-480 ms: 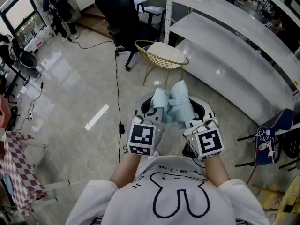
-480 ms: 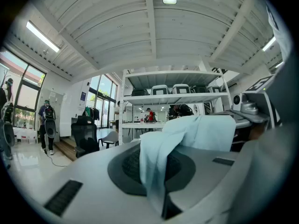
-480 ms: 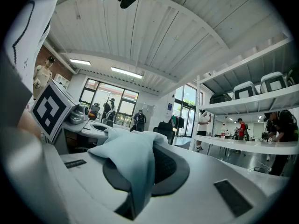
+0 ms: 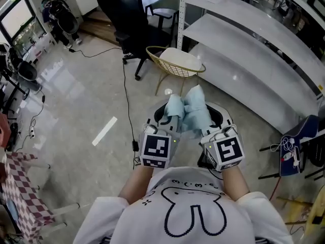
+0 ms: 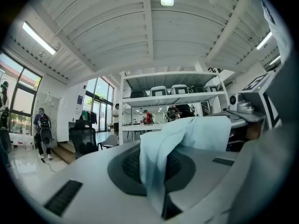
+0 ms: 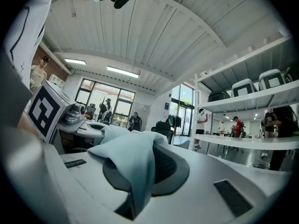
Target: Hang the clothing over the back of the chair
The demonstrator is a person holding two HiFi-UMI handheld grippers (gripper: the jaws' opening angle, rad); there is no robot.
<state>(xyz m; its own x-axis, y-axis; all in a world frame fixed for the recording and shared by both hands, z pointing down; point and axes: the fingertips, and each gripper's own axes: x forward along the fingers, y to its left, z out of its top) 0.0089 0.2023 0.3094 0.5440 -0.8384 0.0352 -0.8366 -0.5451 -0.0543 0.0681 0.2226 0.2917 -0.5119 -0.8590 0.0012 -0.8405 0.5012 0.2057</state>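
Nearest me, both grippers sit side by side and level. The left gripper point(image 4: 166, 117) is clamped on the pale blue clothing point(image 4: 189, 111), and the right gripper point(image 4: 203, 120) pinches the same bunched cloth, held up off the floor. To their left the grey floor point(image 4: 71, 100) lies open, crossed by 1 black cable point(image 4: 125, 90). To the right the white shelf rack point(image 4: 244, 39) edges close. Farther off, the gold wire chair point(image 4: 158, 60) holds a white cushion point(image 4: 180, 58). Beyond it stands 1 black office chair point(image 4: 133, 24).
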